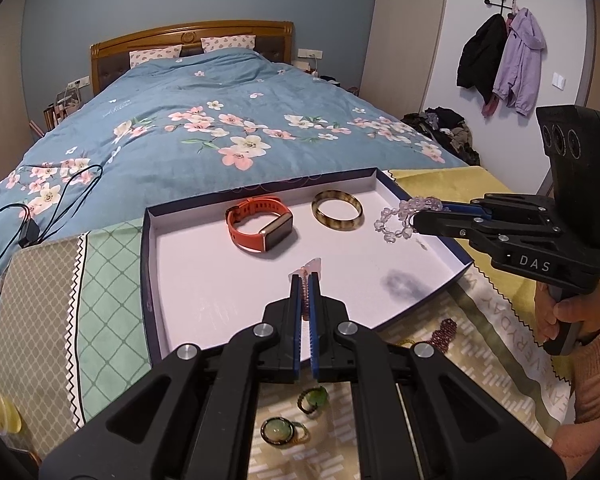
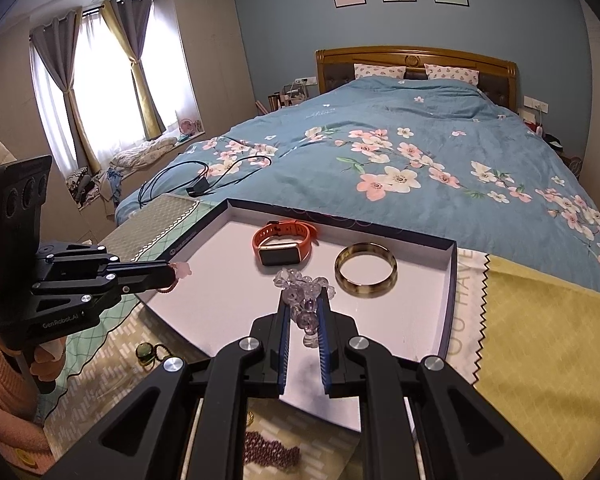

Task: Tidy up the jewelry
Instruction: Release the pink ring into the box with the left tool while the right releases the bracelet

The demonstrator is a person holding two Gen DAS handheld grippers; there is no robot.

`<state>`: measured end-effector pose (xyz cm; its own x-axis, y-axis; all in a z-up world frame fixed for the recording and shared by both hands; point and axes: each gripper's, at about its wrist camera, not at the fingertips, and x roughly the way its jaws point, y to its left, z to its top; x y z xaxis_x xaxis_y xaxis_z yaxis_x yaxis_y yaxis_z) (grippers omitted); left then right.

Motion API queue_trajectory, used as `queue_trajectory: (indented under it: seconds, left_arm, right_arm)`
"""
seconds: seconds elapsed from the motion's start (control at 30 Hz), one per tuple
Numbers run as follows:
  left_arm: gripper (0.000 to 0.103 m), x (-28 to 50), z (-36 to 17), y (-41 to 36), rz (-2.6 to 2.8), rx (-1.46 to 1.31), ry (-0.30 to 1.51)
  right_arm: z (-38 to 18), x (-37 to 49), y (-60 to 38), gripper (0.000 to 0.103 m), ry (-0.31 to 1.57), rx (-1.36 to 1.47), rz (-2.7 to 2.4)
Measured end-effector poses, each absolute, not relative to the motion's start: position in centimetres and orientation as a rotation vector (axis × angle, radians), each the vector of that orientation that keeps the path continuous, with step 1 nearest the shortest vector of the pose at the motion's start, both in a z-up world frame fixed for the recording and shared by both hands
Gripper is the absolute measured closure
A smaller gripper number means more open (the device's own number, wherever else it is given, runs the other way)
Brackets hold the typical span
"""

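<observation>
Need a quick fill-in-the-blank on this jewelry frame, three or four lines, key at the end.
1. The watch lying in the tray has an ____ strap.
2. The right gripper is shut on a bracelet of ____ beads.
3. The bangle lies inside the ____.
4. The left gripper holds a ____ bracelet.

Missing words: orange; clear; tray; pink

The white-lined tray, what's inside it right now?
Lying in the tray: an orange smartwatch and an amber bangle. The left gripper hides part of the floor, so anything under it cannot be seen.
</observation>
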<state>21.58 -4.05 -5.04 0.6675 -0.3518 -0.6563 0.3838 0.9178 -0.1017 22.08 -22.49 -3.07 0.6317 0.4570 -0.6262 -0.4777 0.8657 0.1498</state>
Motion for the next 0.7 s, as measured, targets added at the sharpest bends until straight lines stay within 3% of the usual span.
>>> queue_trajectory:
  seconds: [0.7]
  left_arm:
    - [0.100,25.6,-6.6,-4.5,-0.386,0.076,0.787]
  right_arm:
    - [-5.1,25.8,-21.2,0.092,0.789,-0.026,0.532]
